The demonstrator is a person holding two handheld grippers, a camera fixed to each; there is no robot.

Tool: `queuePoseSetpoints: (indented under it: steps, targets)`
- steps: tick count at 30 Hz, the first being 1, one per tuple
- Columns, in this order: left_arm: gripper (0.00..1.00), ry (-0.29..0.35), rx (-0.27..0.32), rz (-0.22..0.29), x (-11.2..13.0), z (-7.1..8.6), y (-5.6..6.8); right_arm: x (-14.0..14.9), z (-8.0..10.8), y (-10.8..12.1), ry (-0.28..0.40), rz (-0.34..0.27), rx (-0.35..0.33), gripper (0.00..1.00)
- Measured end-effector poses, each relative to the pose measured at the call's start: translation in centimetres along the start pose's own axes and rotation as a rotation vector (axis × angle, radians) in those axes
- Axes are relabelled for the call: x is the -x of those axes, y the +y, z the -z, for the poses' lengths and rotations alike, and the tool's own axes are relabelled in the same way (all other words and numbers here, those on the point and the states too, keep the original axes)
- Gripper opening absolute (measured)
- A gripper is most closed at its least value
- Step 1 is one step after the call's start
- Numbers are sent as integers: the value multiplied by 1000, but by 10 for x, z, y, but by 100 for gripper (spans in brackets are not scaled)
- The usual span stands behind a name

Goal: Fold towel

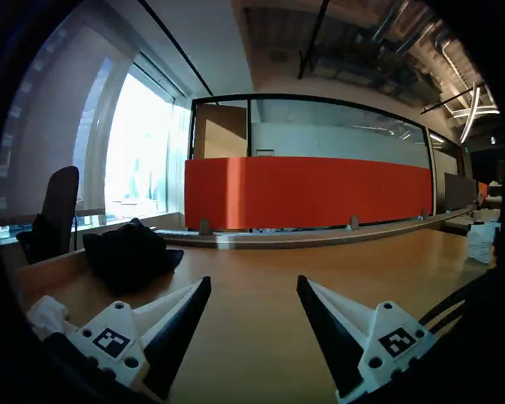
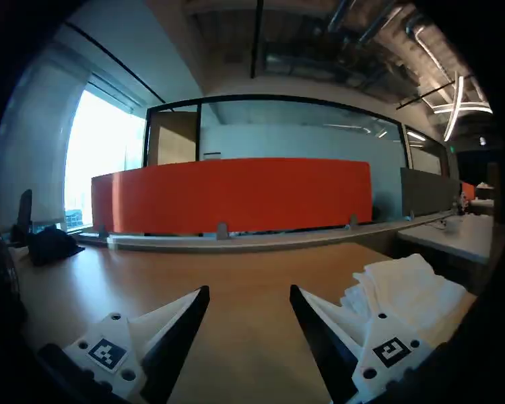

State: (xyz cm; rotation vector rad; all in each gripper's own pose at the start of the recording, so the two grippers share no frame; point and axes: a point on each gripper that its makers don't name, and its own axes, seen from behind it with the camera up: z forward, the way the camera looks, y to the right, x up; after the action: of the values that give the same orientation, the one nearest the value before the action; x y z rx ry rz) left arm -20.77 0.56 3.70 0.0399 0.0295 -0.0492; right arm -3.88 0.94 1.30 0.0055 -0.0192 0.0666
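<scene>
An open-plan office: long wooden desk point(image 1: 252, 337), orange divider point(image 1: 306, 192) mid-frame, chair point(image 1: 58, 202) at left, glass-walled room point(image 1: 333, 128) behind, pipes point(image 1: 394, 27) upper right.

Desk point(image 1: 252, 337) reads as smooth wood with a soft sheen. White towel point(image 2: 407, 289) at its right edge: soft, matt, rumpled cloth. Dark heap point(image 1: 128, 256) at the far left corner, dull fabric. Left gripper point(image 1: 253, 279), right gripper point(image 2: 249, 288): matt white plastic, black inner faces. Orange partition point(image 1: 306, 192), flat matt.

Left gripper point(image 1: 253, 281) level, fingers spread, holding nothing; right gripper point(image 2: 249, 289) likewise.
</scene>
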Motion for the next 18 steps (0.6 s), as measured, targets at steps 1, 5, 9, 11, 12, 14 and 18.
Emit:
queuePoseSetpoints:
  steps: [1, 5, 9, 11, 12, 14, 18]
  targets:
    - [94, 0, 0, 0, 0, 0, 0, 0, 0, -1, -2, 2, -2, 92]
    - [94, 0, 0, 0, 0, 0, 0, 1, 0, -2, 2, 14, -3, 92]
    - [94, 0, 0, 0, 0, 0, 0, 1, 0, -4, 10, 27, 3, 92]
    - [94, 0, 0, 0, 0, 0, 0, 0, 1, -5, 16, 33, 4, 92]
    - [94, 0, 0, 0, 0, 0, 0, 0, 2, -6, 19, 35, 5, 92]
    - [94, 0, 0, 0, 0, 0, 0, -1, 3, -6, 27, 35, 7, 92]
    - [95, 0, 0, 0, 0, 0, 0, -2, 4, -7, 36, 34, 7, 92]
